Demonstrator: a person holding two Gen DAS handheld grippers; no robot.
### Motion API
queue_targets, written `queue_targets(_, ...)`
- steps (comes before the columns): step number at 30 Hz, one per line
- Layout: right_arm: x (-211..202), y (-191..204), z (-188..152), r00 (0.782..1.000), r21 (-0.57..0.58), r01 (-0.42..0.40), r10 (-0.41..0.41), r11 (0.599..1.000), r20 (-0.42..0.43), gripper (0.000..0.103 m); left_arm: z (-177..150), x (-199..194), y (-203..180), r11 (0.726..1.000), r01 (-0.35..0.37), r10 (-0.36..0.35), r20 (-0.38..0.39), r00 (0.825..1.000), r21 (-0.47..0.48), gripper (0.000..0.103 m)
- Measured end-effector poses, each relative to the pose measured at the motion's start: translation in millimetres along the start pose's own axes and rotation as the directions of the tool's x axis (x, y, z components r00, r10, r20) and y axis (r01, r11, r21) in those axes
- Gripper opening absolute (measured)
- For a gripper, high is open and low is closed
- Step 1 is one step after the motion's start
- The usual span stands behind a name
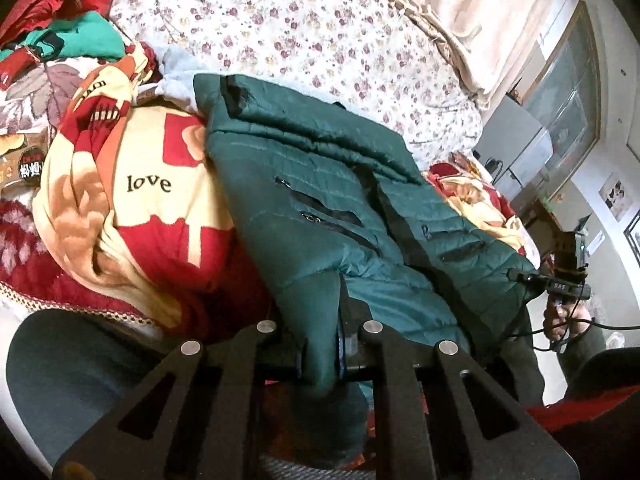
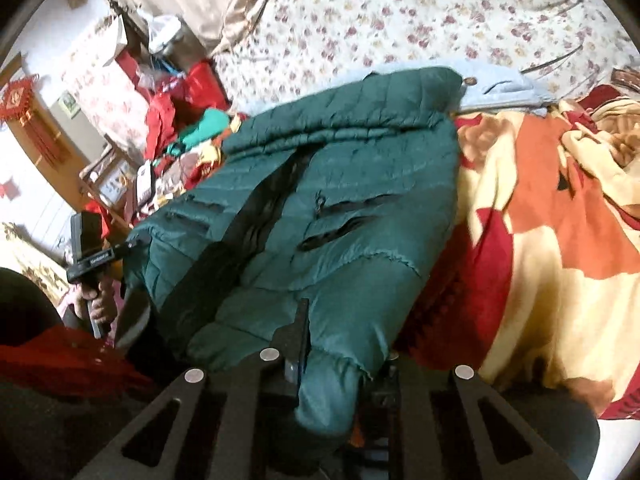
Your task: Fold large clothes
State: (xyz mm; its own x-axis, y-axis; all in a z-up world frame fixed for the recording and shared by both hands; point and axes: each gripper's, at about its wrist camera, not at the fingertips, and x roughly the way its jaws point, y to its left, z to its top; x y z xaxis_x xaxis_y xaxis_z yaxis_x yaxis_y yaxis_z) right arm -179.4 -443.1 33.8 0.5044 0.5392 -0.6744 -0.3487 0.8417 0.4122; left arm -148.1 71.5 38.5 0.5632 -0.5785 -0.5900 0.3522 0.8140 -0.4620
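A dark green puffer jacket (image 1: 320,184) is spread across the bed, lying mostly on a red, cream and orange blanket (image 1: 160,208) with "love" printed on it, and its far end reaches onto the floral sheet (image 1: 320,32) further back. The zip pockets face up and the front opening runs down the middle as a dark strip. The left hand-held gripper (image 1: 324,344) has its fingers pressed together on a fold of the jacket's near edge, and the green fabric bunches up and hangs out between them toward the camera. Same deal on the other side: the right hand-held gripper (image 2: 320,364) is pinching another bit of that near edge, with the cloth puffing out around its fingers. From the left camera you can spot the right device off at the right edge, with a hand (image 1: 560,316) wrapped around its handle and a cable trailing off it. From the right camera you get the mirror view, the left device at the left side with a hand (image 2: 100,300) on it. A heap of red and teal clothes (image 1: 68,32) is piled at the far left side of the bed.
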Motion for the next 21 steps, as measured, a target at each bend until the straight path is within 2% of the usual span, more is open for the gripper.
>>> queue_targets(6, -24, -1, 1, 0.992, -0.009, -0.001, 0.002, 1.000, 0.127, 0.014, 0, -12, -2, 1.000, 0.015, -0.015, 0.027, 1.000, 0.008, 0.010)
queue_targets(12, -48, 12, 11, 0.978, -0.074, 0.036, -0.021, 0.997, 0.206, 0.014, 9, -36, -21, 0.998, 0.026, -0.030, 0.080, 0.996, 0.055, 0.010)
queue_targets(18, -81, 33, 21, 0.950, -0.169, 0.094, -0.038, 0.981, 0.309, 0.014, 19, -67, -39, 0.994, 0.050, -0.064, 0.152, 0.986, 0.095, 0.011)
queue_targets(21, -81, 38, 23, 0.938, -0.203, 0.147, -0.071, 0.968, 0.340, 0.014, 24, -64, -40, 0.995, 0.024, -0.040, 0.176, 0.984, 0.092, 0.011)
